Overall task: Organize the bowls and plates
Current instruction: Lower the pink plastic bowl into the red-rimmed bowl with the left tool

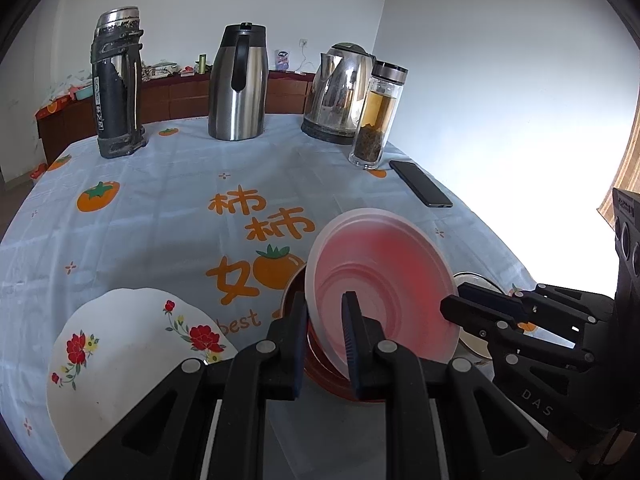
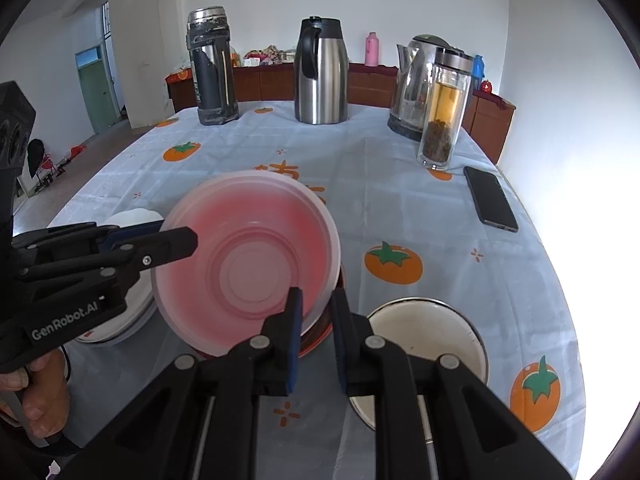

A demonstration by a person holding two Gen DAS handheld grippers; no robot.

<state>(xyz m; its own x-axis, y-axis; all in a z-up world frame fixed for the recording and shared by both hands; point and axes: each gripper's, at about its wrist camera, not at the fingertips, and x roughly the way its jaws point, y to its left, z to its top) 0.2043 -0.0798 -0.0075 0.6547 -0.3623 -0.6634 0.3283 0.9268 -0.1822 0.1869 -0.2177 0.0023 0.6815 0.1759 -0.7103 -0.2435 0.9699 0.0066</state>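
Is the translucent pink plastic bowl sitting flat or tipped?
Tipped. The translucent pink plastic bowl leans over the red dish beneath it, its opening facing the cameras, with both tools pinching its rim on opposite sides.

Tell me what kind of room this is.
Most likely a home dining room: a table under a persimmon-print tablecloth, a steel kettle and thermos jug along its far edge, and a wooden sideboard against the wall.
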